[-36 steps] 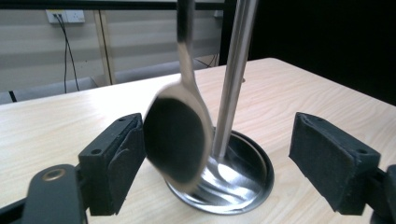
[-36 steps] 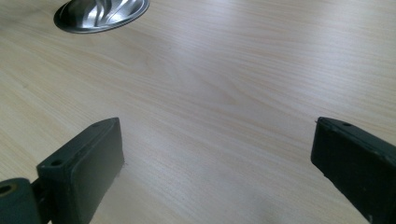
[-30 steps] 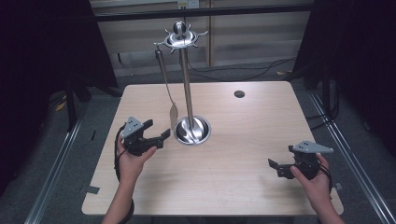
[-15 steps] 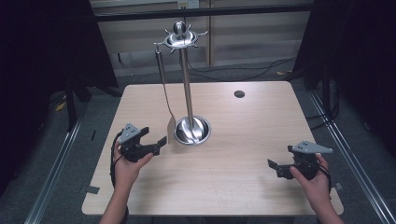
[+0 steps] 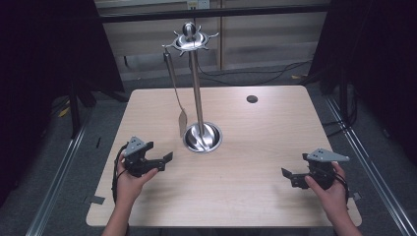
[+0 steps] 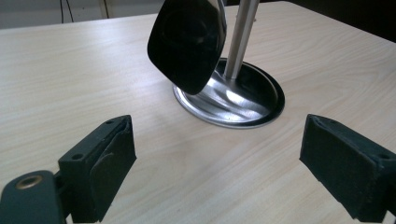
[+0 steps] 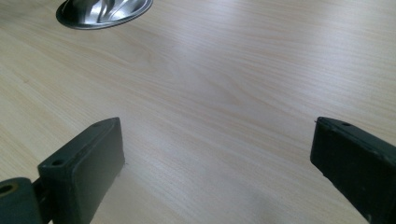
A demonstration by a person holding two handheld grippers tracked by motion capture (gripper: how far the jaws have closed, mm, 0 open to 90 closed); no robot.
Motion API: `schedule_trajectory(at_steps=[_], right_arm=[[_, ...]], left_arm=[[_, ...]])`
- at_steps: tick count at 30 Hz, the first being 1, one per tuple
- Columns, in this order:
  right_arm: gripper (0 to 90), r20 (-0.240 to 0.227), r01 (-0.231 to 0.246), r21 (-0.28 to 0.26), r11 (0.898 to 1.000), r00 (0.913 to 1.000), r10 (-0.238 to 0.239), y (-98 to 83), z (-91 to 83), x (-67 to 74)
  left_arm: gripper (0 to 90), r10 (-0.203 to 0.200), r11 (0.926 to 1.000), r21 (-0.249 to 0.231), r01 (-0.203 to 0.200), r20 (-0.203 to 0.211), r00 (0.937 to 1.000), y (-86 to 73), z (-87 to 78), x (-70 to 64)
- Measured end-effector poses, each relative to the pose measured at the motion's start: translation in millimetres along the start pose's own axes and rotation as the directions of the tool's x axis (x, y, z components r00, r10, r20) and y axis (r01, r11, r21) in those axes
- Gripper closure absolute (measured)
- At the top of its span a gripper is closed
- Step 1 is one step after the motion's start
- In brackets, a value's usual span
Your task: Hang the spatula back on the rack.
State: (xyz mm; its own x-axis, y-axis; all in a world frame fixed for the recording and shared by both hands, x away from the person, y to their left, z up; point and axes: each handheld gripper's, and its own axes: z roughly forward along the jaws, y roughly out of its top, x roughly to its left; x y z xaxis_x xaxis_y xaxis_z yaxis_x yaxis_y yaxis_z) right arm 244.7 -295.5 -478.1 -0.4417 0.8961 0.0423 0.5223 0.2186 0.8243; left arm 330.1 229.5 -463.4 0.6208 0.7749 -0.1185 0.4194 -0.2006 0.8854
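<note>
Hanging from a hook on the rack head, the spatula slants down and right; its blade sits just above the table, at the left rim of the rack base. Touching the rim or just clear of it: can't tell. Rack pole stands upright, just right of the blade.

Left gripper is near-left of the base, aimed right and far toward the blade. Jaws have just been opening and now stand wide apart with nothing between them, so released. In the left gripper view its pads frame bare wood, with the blade ahead, apart from both jaws.

Right gripper is near the right near corner, well apart from the rack, pointing left. Jaws spread, nothing gripped. The right gripper view shows bare table between the jaws and the base rim far ahead.

Room to move:
- Table is bare between the two grippers and from base to near edge.
- Right half is open except for a small dark disc by the far edge, well apart from everything.
- Left gripper sits close to the left edge, little margin there.
- Right hand is close to the right and near edges.
- Rack stands about mid-table, slightly left, with free wood on all sides.
- Beyond the edges: rails along the floor on both sides, cables on the floor past the far edge.
</note>
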Motion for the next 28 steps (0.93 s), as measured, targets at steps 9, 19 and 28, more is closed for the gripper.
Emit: schedule_trajectory(at_steps=[9, 19, 28], right_arm=[[2.8, -0.01, 0.008, 0.004, 1.0, 0.9999, -0.008, 0.1, 1.2, 3.2], [2.8, 0.003, 0.014, 0.005, 1.0, 0.9999, -0.014, -3.1, -1.0, -2.3], [2.8, 0.011, 0.003, 0.003, 1.0, 0.9999, -0.003, -4.2, -2.3, -4.7]], left_arm=[[9.2, -0.029, 0.9994, 0.021, 0.029, 0.012, 0.9995, -11.0, -3.4, 0.9], [9.0, -0.037, 0.9969, 0.069, 0.037, -0.003, 0.9993, -21.7, -5.1, 5.9], [9.0, -0.045, 0.9969, 0.065, 0.045, -0.002, 0.999, -20.2, -3.0, 7.7]])
